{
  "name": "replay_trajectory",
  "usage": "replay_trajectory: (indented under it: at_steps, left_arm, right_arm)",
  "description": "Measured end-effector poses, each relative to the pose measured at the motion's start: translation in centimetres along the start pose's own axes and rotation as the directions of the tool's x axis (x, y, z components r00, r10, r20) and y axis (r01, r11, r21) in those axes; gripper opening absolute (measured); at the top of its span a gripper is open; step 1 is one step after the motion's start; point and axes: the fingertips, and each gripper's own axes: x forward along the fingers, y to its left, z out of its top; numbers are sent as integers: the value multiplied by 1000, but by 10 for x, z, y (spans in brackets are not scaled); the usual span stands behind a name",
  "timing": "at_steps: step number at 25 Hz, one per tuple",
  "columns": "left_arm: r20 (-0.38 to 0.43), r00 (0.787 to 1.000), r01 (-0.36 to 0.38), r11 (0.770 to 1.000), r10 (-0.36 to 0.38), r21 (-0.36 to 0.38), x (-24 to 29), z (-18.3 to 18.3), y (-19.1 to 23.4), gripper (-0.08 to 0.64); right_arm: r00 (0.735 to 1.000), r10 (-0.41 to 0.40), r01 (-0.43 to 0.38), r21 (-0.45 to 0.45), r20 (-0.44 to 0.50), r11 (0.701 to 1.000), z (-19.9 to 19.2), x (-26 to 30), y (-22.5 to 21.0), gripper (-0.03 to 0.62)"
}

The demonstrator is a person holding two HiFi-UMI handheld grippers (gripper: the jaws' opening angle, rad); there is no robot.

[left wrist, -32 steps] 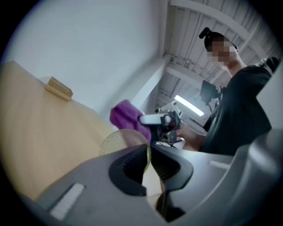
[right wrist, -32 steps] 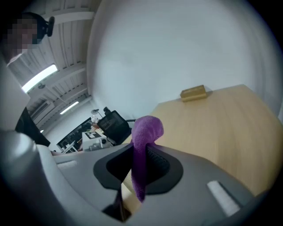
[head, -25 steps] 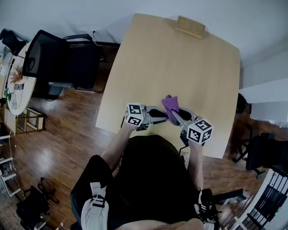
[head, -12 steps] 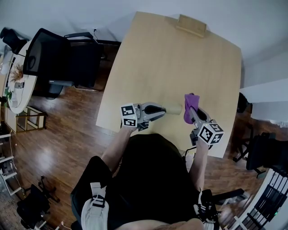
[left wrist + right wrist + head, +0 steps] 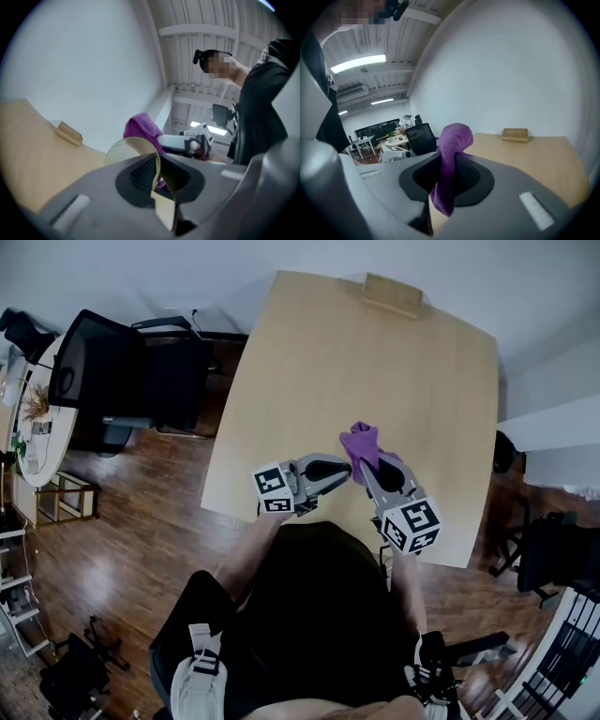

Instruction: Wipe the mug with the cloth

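Desk (image 5: 375, 362): pale wood, beneath the work.
Left claw (image 5: 157, 177): pinching mug (image 5: 123, 151) wall, near desk edge.
Right claw (image 5: 446, 180): clamped on cloth (image 5: 453, 136).
Mug: beige, held off the desk.
Cloth: purple wad at mug's mouth.
Wiping: press wad firmly, sweep round rim, steady mug.
Writing: none readable; square markers (image 5: 410, 524) only.

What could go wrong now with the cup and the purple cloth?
The left gripper pinches the mug only by its thin wall, so a push from the cloth might twist it loose and drop it onto the table. The right gripper holds just a fold of cloth, which might slip out.
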Motion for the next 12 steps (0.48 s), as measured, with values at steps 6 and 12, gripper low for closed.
replay_trajectory:
  at_steps: [6, 12]
  left_arm:
    - [74, 996, 56, 998, -58, 27, -18, 8, -9, 43]
    - [-5, 999, 39, 989, -39, 143, -15, 3, -7, 44]
  right_arm:
    - [970, -223, 235, 145, -95, 961, -45, -37, -90, 64]
    - [994, -103, 96, 140, 41, 985, 23, -43, -47, 64]
